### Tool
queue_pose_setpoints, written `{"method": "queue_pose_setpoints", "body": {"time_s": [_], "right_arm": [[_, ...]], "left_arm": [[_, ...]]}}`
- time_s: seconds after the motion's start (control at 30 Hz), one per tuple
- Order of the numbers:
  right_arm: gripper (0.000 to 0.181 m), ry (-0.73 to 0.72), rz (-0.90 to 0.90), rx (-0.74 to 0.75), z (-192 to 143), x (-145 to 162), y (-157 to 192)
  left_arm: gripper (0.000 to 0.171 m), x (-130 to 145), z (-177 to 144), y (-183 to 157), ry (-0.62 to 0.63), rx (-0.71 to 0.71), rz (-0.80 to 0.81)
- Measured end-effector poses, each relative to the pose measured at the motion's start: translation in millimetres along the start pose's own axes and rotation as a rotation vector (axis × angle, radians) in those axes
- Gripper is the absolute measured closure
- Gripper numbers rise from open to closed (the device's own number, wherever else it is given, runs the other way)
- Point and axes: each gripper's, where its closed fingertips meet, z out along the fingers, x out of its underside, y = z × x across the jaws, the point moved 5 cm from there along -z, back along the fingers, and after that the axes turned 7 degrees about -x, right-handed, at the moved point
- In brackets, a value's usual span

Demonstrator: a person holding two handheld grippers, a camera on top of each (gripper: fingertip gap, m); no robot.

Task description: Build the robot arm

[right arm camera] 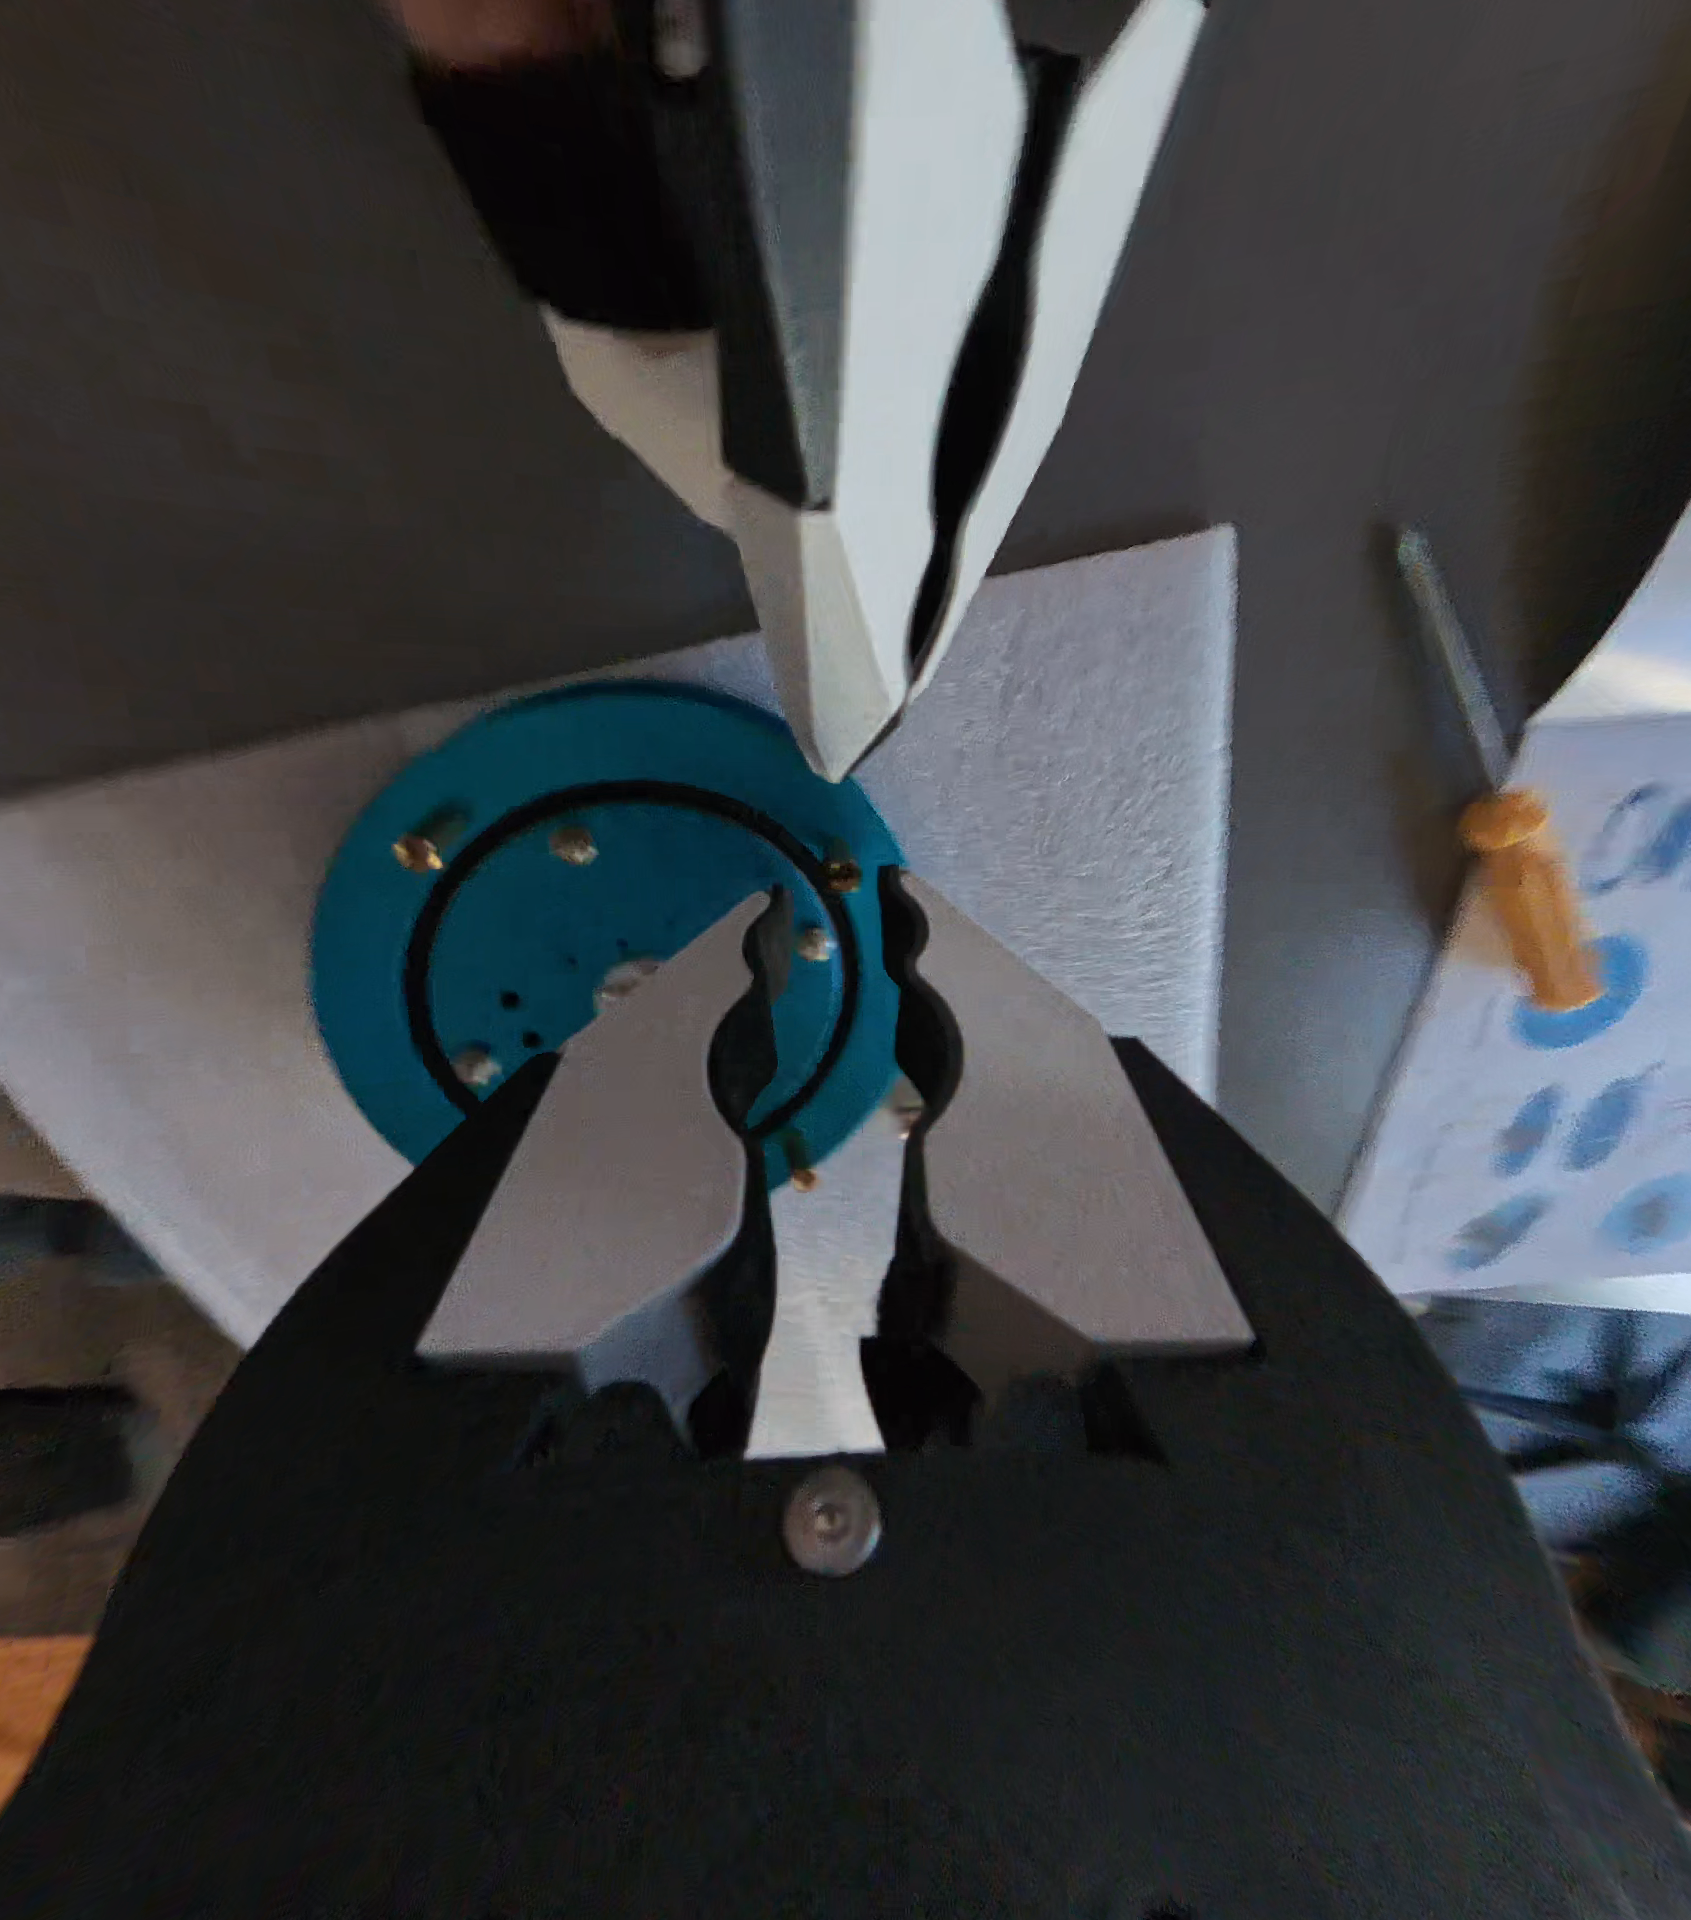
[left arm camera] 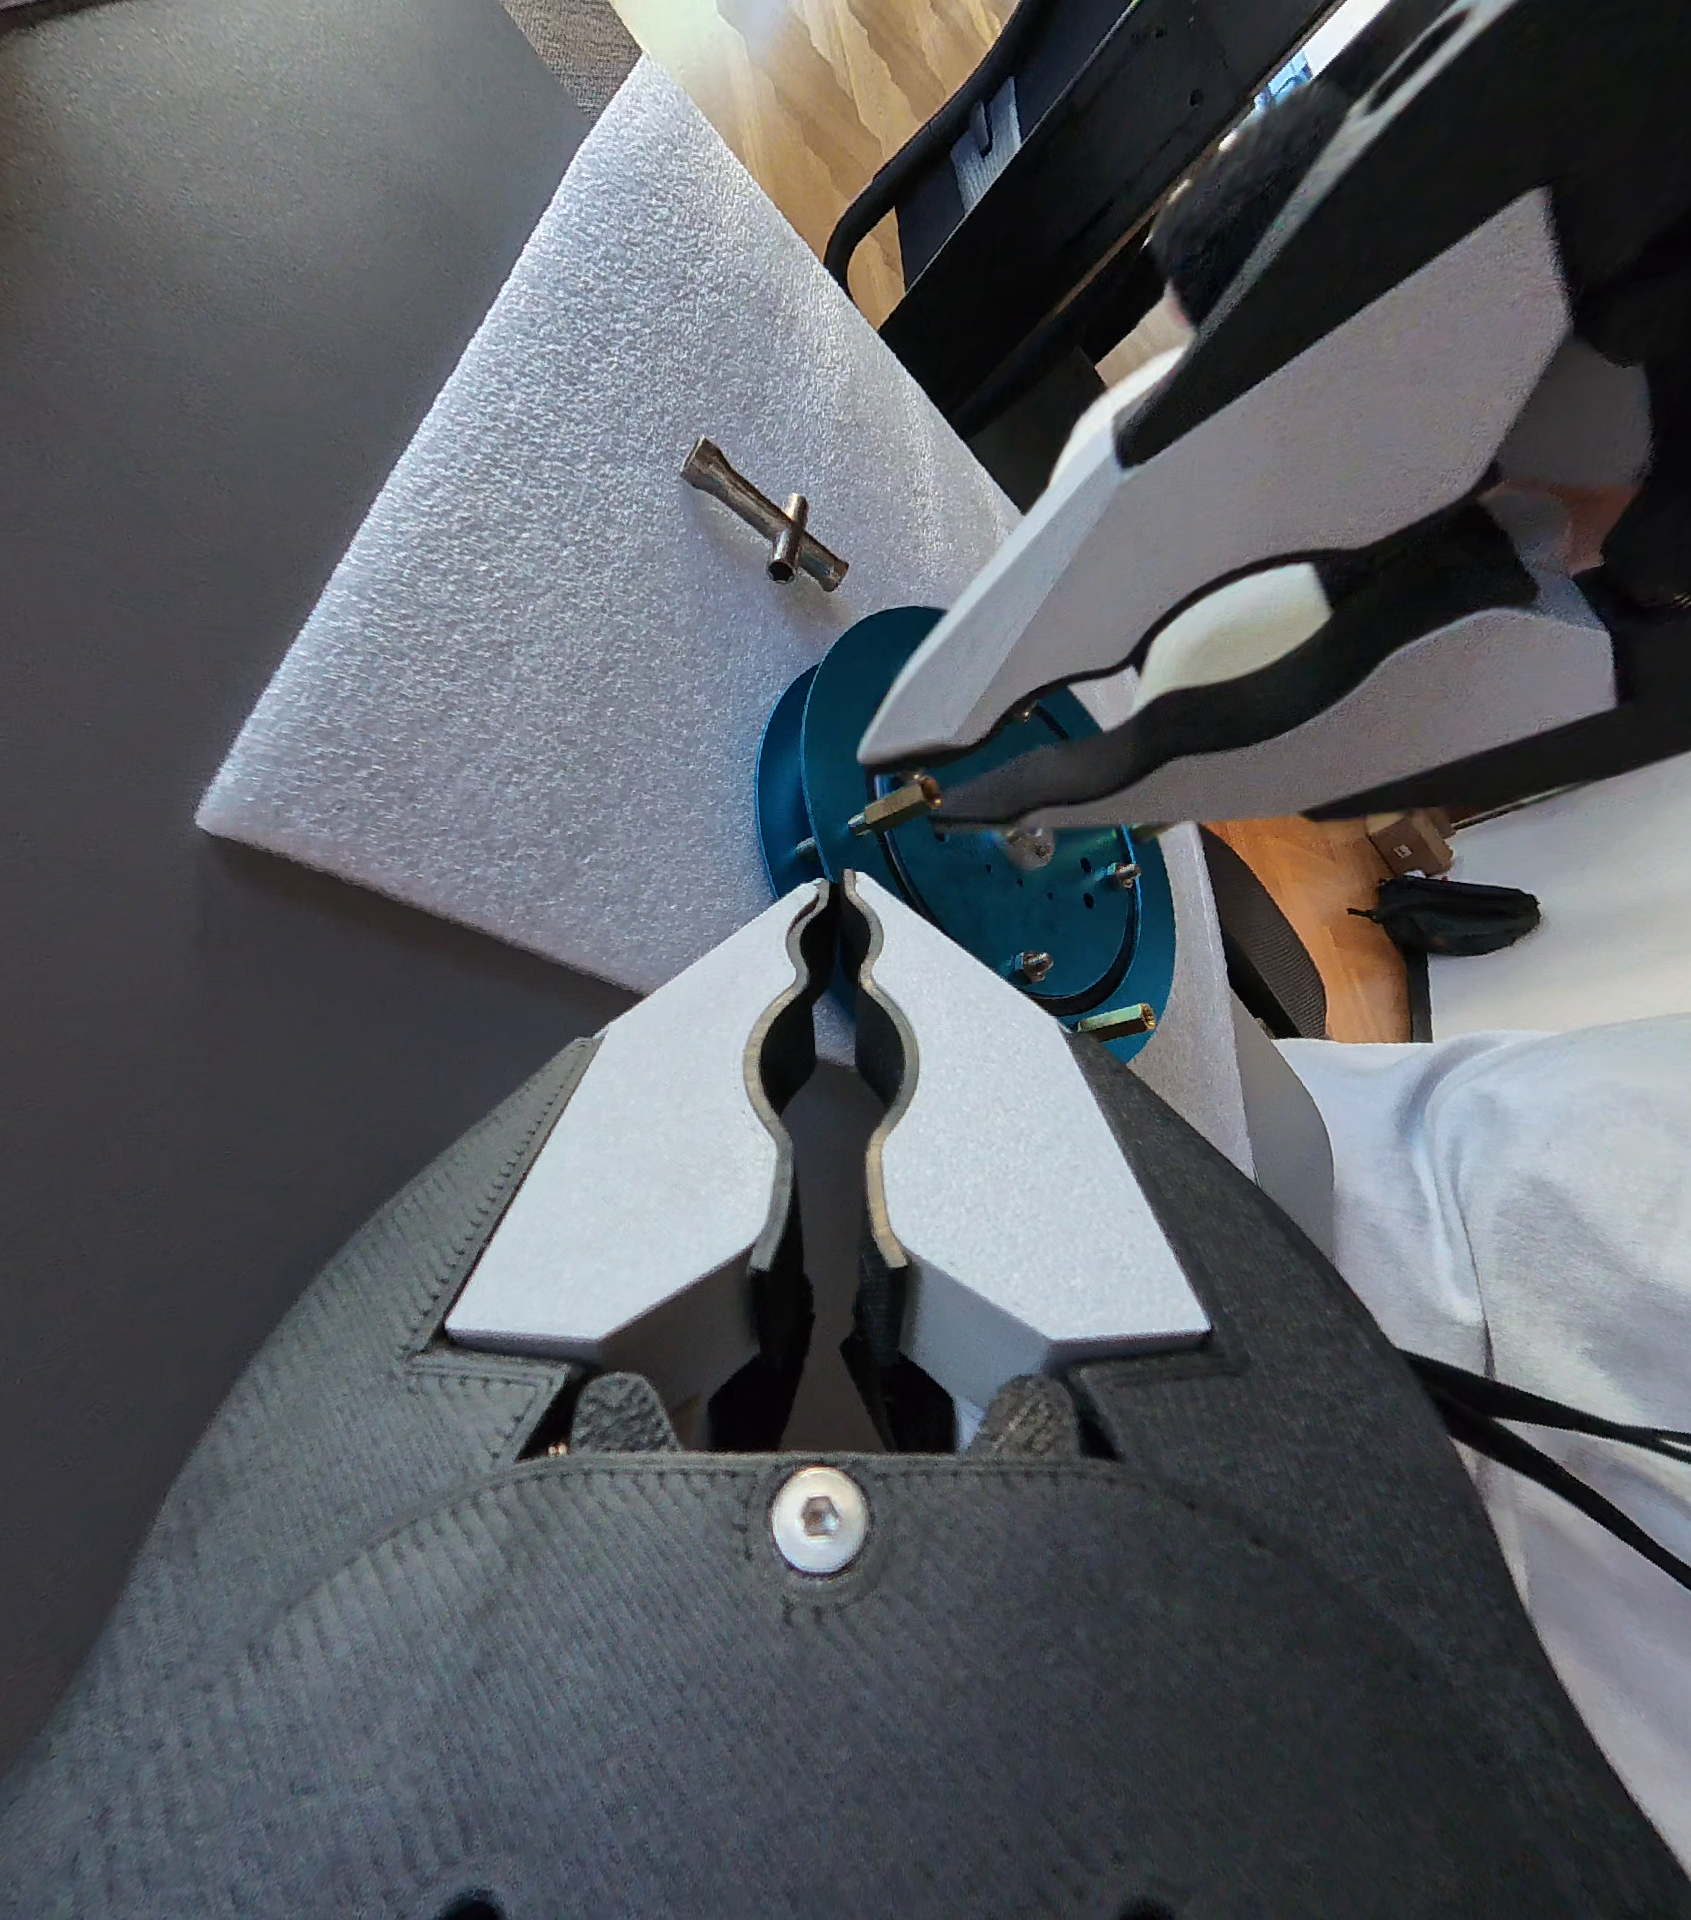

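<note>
Grey tabletop (left arm camera: 145, 623) lies farthest left of the blue disc assembly (left arm camera: 1028, 914), which serves as landmark here. Next comes the white foam pad (left arm camera: 529, 582) under the disc, with a small metal cross wrench (left arm camera: 768, 516) lying on it beyond and left of the disc, well apart from both tools. The left gripper (left arm camera: 839, 891) meets the disc's near edge, its jaws drawn almost together on the rim; whether they truly pinch it I cannot tell. The disc stands on edge in this view (two plates joined by brass standoffs (left arm camera: 898, 805)). From the right comes the right gripper (left arm camera: 908, 774), its tips a small gap apart, straddling that standoff at the disc's far side and seemingly not clamped. A yellow-handled screwdriver (right arm camera: 1527, 904) lies right of the disc, off the foam.
</note>
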Motion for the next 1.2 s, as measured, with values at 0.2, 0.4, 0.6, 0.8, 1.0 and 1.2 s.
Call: {"method": "queue_pose_setpoints", "body": {"time_s": [0.2,0.4,0.6,0.8,1.0,1.2], "right_arm": [[0.174,0.09,-0.29,0.075,0,-5,2],[0.177,0.029,0.166,0.04,2,-3,-1],[0.175,-0.05,0.304,0.108,4,-3,3],[0.172,0.03,-0.205,0.113,2,-11,7],[0.174,0.155,-0.318,0.068,2,-10,5],[0.176,0.224,-0.368,0.062,2,-5,1]], "left_arm": [[0.171,0,0,0,0.003,0.003,0.002],[0.171,0,1,1,0.007,-0.009,0.007],[0.171,1,0,0,0.009,-0.016,0.012],[0.171,1,1,-1,0.005,-0.001,0.009],[0.171,0,1,-1,0.007,0.004,0.009],[0.171,0,2,-1,0.01,0.008,0.009]]}}
